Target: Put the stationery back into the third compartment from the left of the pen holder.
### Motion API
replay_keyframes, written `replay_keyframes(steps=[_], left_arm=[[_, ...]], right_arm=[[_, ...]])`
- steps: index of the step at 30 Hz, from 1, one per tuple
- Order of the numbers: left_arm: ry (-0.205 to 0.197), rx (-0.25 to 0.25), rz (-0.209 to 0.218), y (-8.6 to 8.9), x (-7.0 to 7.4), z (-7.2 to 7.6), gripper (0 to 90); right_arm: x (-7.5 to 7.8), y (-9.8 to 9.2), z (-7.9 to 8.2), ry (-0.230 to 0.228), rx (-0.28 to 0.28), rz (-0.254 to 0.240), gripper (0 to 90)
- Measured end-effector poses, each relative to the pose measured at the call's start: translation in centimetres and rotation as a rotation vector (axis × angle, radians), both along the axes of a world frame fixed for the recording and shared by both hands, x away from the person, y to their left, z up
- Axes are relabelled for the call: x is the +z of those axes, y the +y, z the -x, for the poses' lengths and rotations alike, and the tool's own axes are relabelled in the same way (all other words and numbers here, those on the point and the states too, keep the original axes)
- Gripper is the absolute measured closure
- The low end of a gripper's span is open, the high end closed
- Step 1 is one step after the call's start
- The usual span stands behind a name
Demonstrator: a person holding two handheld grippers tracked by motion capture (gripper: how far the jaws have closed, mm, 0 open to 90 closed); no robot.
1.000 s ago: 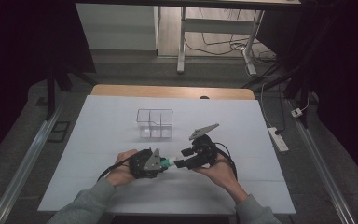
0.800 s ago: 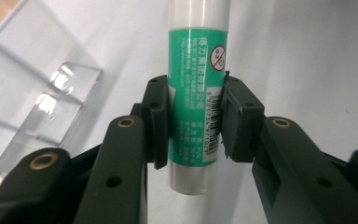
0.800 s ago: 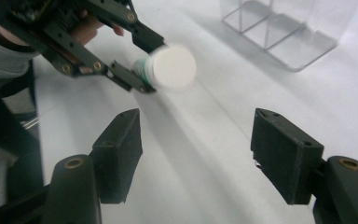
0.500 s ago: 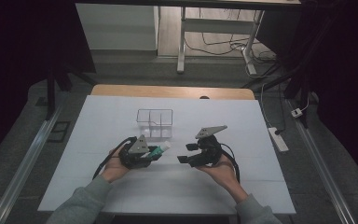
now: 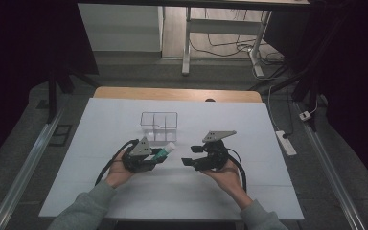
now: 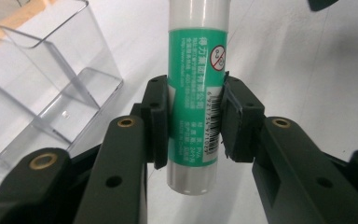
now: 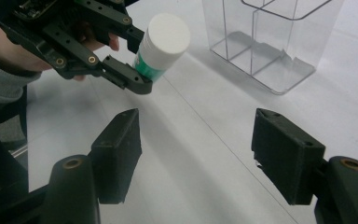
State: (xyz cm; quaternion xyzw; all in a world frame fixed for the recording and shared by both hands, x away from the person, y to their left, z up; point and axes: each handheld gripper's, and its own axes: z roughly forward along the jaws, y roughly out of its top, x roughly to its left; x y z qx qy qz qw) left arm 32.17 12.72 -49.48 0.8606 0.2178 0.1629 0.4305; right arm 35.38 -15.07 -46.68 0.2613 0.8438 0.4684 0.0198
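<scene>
While the left hand-held gripper [image 6: 193, 121] pinches the glue stick [image 6: 196, 79] (mid-body), the right hand-held gripper [image 7: 196, 154] stands spread; apart.

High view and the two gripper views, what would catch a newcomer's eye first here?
First the green-and-white glue stick, clamped across its middle by the left gripper just above the white table. Next the clear plastic organizer with its dividers, standing on the table just beyond that gripper. Opposite, the right gripper is open with nothing between its pads, facing the white cap of the glue stick.
</scene>
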Motion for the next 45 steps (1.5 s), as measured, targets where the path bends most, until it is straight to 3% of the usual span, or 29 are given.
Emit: replay_keyframes(steps=[9, 19, 32, 39, 45], left_arm=[[-0.024, -0.020, 0.019, -1.0, 0.0, 0.5, 65.3], [-0.041, -0.032, 0.039, -2.4, -0.4, 0.9, 65.3], [-0.043, -0.062, 0.004, -3.8, -0.8, 1.1, 64.5], [-0.039, -0.055, 0.013, -3.8, -0.7, 1.1, 61.7], [-0.026, -0.021, 0.031, -3.3, -0.5, 0.9, 49.6]], right_arm=[[-0.4, 0.8, 0.3, -0.001, 0.006, -0.028, 33.7], [-0.5, 1.2, 0.4, 0.004, -0.001, -0.108, 40.5], [-0.4, 1.3, 0.5, 0.016, 0.027, -0.162, 63.4], [-0.2, 1.5, 0.9, -0.027, 0.032, -0.136, 63.9], [0.2, 1.3, 1.0, -0.062, 0.024, -0.115, 63.9]])
